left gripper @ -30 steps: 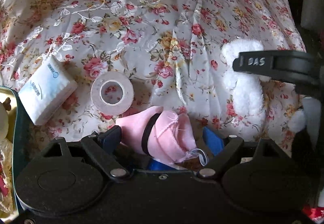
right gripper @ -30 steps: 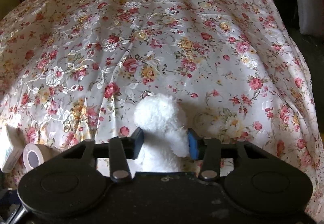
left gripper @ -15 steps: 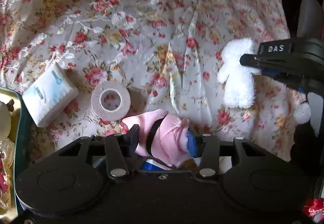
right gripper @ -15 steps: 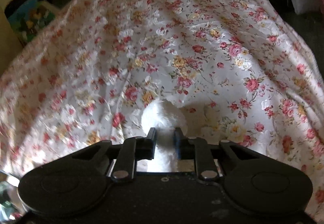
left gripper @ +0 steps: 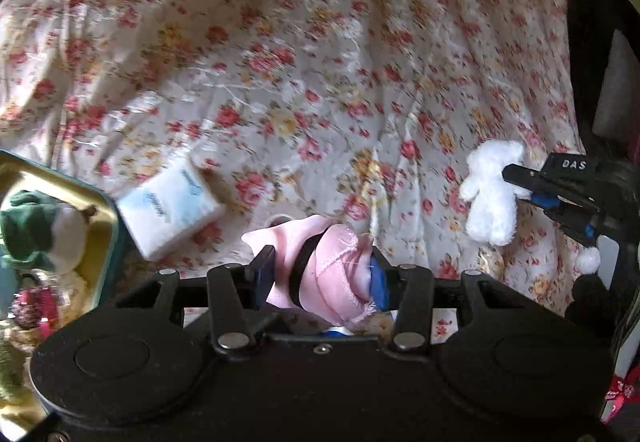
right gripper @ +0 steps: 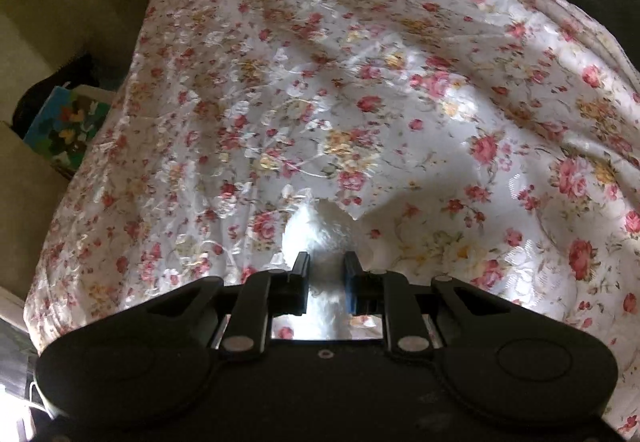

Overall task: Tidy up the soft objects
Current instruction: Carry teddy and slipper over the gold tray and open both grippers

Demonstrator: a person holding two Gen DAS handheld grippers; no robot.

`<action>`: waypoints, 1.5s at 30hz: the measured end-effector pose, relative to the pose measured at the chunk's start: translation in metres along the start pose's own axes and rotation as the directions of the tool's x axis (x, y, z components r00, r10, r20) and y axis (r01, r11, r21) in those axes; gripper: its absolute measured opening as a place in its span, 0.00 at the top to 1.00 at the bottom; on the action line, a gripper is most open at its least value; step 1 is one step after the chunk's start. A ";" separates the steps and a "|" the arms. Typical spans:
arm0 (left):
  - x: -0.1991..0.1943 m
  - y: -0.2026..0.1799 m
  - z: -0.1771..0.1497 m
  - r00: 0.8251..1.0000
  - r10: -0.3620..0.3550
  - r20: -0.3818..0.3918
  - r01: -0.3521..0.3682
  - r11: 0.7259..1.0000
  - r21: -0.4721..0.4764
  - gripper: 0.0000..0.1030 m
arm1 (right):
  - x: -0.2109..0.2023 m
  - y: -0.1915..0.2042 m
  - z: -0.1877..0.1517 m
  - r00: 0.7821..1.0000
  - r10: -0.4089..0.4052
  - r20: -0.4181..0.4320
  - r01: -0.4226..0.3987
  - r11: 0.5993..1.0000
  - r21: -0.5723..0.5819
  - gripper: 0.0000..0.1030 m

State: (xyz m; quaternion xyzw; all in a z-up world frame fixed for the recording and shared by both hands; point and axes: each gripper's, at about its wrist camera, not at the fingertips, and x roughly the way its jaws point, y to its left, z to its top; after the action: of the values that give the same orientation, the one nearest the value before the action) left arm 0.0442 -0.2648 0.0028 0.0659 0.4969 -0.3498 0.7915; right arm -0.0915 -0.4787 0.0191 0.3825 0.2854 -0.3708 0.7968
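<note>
Because both soft things are bound for the tin [left gripper: 106, 226] left of my left tongs [left gripper: 320, 274], those clamp the pink cloth [left gripper: 336, 282] while my right tongs [right gripper: 326, 274] pinch the white plush bear [right gripper: 320, 230] above the bed [right gripper: 360, 82].

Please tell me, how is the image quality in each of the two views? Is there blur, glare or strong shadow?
Left wrist view: motion blur smears the floral sheet and tissue pack; fisheye bends the edges; the pink toy is fairly sharp. Right wrist view: bright glare washes out the white toy against the sheet; the corners are dark.
</note>
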 end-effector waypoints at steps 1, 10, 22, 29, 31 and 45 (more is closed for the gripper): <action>-0.003 0.003 0.000 1.000 0.005 0.006 -0.005 1.000 -0.005 0.55 | -0.002 0.005 -0.002 1.000 0.004 0.007 -0.004 1.000 -0.018 0.84; -0.043 0.048 -0.001 0.996 0.079 0.040 -0.075 0.993 -0.092 0.55 | -0.013 0.049 -0.017 0.997 0.072 0.013 -0.069 0.986 -0.155 0.84; -0.118 0.147 -0.018 0.964 0.239 0.120 -0.204 0.946 -0.251 0.55 | -0.035 0.106 -0.054 0.971 0.224 -0.086 -0.239 0.932 -0.271 0.84; -0.144 0.193 -0.041 0.952 0.291 0.101 -0.249 0.921 -0.300 0.54 | -0.057 0.157 -0.101 0.933 0.303 -0.195 -0.356 0.862 -0.361 0.84; -0.146 0.201 -0.048 0.949 0.304 0.088 -0.266 0.916 -0.300 0.54 | -0.064 0.171 -0.115 0.921 0.321 -0.222 -0.384 0.842 -0.378 0.84; -0.149 0.226 -0.078 0.960 0.280 0.018 -0.266 0.928 -0.261 0.54 | -0.090 0.276 -0.188 0.886 0.350 -0.304 -0.461 0.731 -0.503 0.84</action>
State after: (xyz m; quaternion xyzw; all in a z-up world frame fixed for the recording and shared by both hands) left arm 0.0870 0.0119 0.0329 0.0219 0.5021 -0.1708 0.8475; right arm 0.0488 -0.1718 0.0933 0.2171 0.3648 -0.0485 0.9041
